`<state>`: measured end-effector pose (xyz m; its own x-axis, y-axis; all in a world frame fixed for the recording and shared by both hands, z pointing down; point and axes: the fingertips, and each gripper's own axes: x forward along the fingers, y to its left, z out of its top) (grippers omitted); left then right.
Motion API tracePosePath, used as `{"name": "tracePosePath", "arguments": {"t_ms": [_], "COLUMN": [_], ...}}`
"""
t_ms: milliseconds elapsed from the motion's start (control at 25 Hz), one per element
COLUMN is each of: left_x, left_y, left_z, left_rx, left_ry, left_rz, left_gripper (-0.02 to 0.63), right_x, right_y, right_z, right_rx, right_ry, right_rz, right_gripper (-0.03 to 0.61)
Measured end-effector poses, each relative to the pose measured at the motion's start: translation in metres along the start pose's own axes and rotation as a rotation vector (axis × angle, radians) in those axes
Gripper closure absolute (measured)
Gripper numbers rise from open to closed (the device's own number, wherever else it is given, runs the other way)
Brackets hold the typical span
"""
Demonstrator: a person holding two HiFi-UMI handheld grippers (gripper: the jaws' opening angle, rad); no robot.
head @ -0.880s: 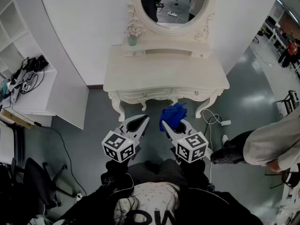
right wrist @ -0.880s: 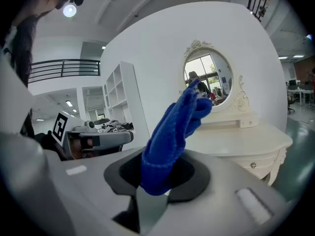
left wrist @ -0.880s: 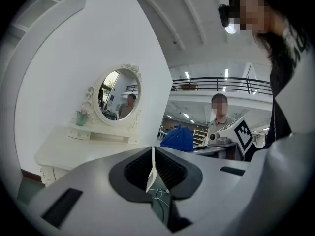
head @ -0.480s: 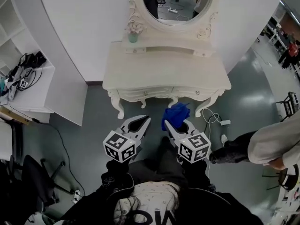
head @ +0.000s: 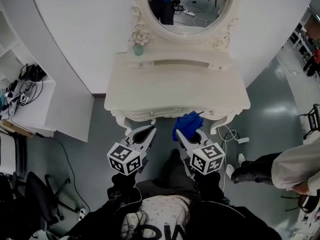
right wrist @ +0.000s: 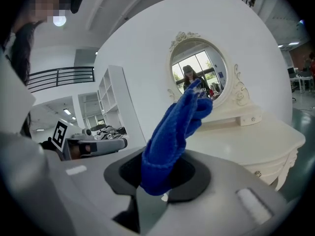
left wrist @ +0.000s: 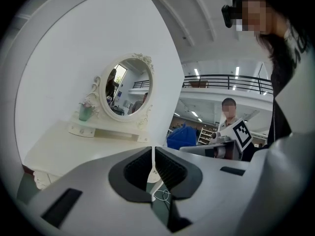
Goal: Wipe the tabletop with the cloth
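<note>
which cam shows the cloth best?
Right gripper view: the cloth fills the centre, clamped in the right claw. Head view shows only a small blue bunch at that claw's tip. Left gripper view catches a blue patch off to the right.

Cloth (head: 187, 125) bright blue, plain. Table (head: 175, 91) cream-white, plain. Left gripper (head: 148, 129) and right gripper (head: 181, 134) light grey, black inside, their cubes patterned with black-and-white squares. Floor (head: 100, 129) dull grey-green. Small pot (head: 138, 49) mint green. Wall (head: 80, 34) white.

Overhead head view, gripper views facing tabletop (head: 175, 90)
</note>
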<state>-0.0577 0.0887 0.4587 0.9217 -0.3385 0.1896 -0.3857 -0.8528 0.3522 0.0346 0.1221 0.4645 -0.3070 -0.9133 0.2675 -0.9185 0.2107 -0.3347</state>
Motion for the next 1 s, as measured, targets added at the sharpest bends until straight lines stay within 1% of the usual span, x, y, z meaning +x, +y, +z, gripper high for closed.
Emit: {"name": "tracePosePath", "arguments": {"t_ms": [160, 360, 440, 560, 760, 1000], "left_x": [0.05, 0.113, 0.135, 0.159, 0.183, 0.174], "left_y": [0.015, 0.022, 0.025, 0.034, 0.057, 0.087], "left_z": [0.017, 0.035, 0.042, 0.052, 0.066, 0.075], "left_rx": [-0.008, -0.003, 0.004, 0.014, 0.035, 0.024], "left_ry": [-0.009, 0.01, 0.017, 0.019, 0.018, 0.014], "left_rz": [0.01, 0.014, 0.018, 0.045, 0.109, 0.174], "left_gripper": [0.614, 0.614, 0.614, 0.614, 0.614, 0.614], "right_x": [0.017, 0.037, 0.045, 0.059, 0.087, 0.128], "right_y": [-0.044, -0.101, -0.122, -0.145, -0.171, -0.17], "right_z": [0.022, 0.054, 0.063, 0.069, 0.078, 0.079], "right_rx": [-0.021, -0.022, -0.023, -0.023, -0.032, -0.052], "right_ry": [0.018, 0.028, 0.036, 0.055, 0.066, 0.103], "right_rz": [0.007, 0.029, 0.035, 0.061, 0.105, 0.154], "right_gripper": [0.466, 0.466, 0.466, 0.466, 0.468, 0.466]}}
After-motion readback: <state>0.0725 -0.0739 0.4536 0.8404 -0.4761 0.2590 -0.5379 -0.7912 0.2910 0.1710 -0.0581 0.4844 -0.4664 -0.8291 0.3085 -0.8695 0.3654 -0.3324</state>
